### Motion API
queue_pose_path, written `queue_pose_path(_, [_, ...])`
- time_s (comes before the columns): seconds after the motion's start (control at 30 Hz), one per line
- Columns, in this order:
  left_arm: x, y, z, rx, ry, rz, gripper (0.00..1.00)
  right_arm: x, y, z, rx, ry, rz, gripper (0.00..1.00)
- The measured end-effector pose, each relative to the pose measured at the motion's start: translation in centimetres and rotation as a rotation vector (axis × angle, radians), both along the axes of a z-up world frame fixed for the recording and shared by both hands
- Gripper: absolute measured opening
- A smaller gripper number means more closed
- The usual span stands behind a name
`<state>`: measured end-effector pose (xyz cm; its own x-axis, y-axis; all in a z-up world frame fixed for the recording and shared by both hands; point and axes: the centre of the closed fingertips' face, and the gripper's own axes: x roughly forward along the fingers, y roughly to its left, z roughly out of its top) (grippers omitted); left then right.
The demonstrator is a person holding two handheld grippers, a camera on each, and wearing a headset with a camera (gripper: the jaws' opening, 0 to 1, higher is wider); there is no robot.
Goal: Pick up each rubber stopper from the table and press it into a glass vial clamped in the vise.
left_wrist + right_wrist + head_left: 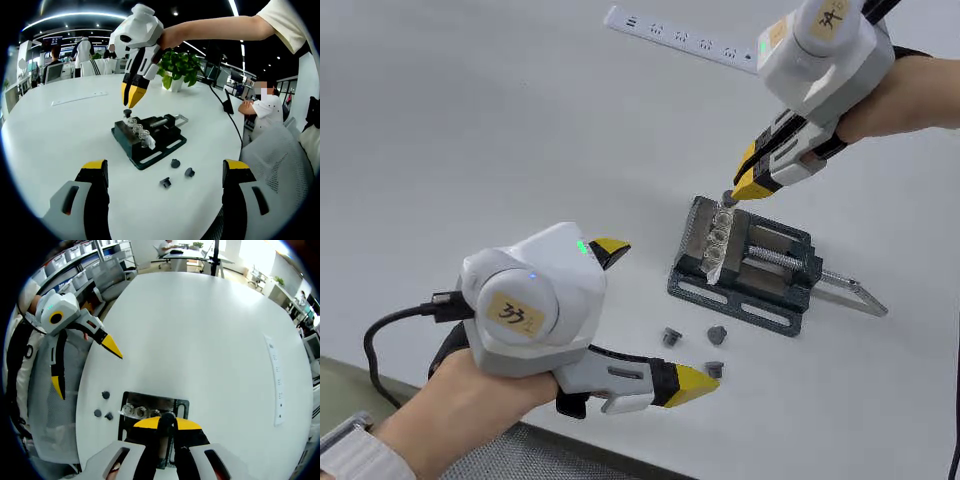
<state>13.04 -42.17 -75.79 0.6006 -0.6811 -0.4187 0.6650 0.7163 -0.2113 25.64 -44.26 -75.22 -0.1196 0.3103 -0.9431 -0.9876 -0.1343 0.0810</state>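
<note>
Right hand-held gripper [748, 190]: jaws drawn almost together, pinching one dark rubber stopper [728, 198] at the yellow tips. The stopper is directly above the vise [775, 285], over the vial at the end of the row farthest from the loose stoppers. Whether it touches that vial's mouth or has entered it cannot be told. In the right gripper view the tips cover the contact point.

Glass vials [717, 243]: upright in a row between the jaws of the vise. The clear glass blurs together, so the count is uncertain.

Left hand-held gripper [652, 316]: jaws spread wide, holding nothing, hovering clear of the vise on the person's side of it.

Loose stoppers: three lie on the white worktop [470, 120], between the vise base and the left hand-held gripper. Two [671, 336] [717, 333] are near the base. The third [714, 369] lies just beside one yellow tip, and contact with it cannot be made out.

Power strip [680, 38]: well beyond the vise, one end hidden behind the right hand-held gripper.
</note>
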Motion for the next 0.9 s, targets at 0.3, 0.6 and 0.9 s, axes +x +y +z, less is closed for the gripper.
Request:
queue_pose_path(0.3, [0.0,0.0,-0.1,0.001,0.001,0.001,0.95,0.3,0.2,-0.7,-0.020,0.007,0.010,0.01])
queue_pose_path(0.6, [0.0,0.0,-0.1,-0.002,0.004,0.002,0.94,0.2,0.0,-0.9,-0.027,0.011,0.010,0.00])
queue_pose_path(0.9, [0.0,0.1,-0.3,-0.005,0.008,0.003,0.94,0.2,-0.1,-1.1,-0.037,0.008,0.015,0.00])
